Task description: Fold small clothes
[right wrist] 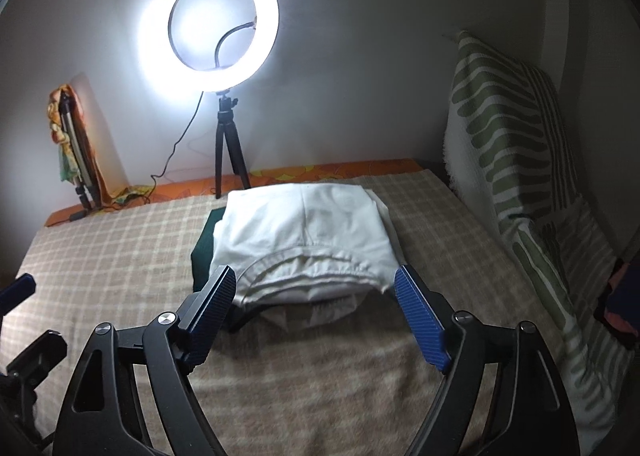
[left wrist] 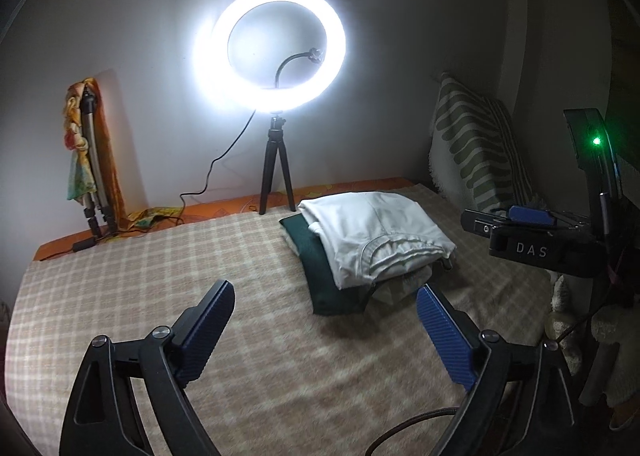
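Folded stack waited, both tools empty.
The white garment (right wrist: 304, 232) lay atop a dark green one (left wrist: 320, 276) on the checked blanket (left wrist: 160, 276), dead at twelve o'clock of the spread-wide right gripper (right wrist: 316, 296), the nearer; the left gripper (left wrist: 324, 320), equally agape, had it at one o'clock.

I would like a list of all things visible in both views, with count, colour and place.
White garment: one, folded, top of pile, mid-bed.
Dark green garment: one, under the white one.
Checked blanket: one, beige, covers bed.
Ring light: one, lit, on black tripod by wall.
Folded tripod: one, silver, draped with orange-yellow cloth, far left.
Cushion: one, white-green, right.
Left gripper: fingers open, empty.
Right gripper: fingers open, near the pile.
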A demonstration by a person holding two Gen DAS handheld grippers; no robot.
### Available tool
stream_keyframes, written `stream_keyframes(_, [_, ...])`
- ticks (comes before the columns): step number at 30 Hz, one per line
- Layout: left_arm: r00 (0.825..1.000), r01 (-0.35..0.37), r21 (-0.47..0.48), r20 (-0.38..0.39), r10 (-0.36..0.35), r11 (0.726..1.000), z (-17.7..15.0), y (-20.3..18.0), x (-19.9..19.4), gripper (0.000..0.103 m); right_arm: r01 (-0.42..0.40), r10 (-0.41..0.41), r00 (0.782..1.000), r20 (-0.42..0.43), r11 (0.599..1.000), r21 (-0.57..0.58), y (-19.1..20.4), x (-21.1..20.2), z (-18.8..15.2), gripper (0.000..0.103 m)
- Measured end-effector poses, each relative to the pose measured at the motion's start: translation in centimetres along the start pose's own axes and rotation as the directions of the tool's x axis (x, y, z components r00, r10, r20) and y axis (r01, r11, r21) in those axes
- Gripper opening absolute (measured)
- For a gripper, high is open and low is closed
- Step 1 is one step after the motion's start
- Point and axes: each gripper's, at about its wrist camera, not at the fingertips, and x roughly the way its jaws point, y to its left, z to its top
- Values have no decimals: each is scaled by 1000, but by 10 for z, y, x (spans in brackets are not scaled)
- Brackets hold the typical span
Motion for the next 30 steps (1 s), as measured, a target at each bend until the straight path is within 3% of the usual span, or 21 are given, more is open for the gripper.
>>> stream_keyframes(13, [999, -45, 18, 12, 45, 999, -51, 24, -58, 103, -3, 1, 999, 44, 999, 44, 39, -45, -51, 82])
stream_keyframes(23, [993, -117, 87, 38, 114, 989, -73, 25, -70, 103, 15, -18, 998, 60, 999, 42, 61, -47, -79, 82])
stream_keyframes(30, [992, -123, 105, 42, 119, 987, -81, 26, -73, 103, 21, -25, 997, 67, 998, 59, 60, -44, -85, 82])
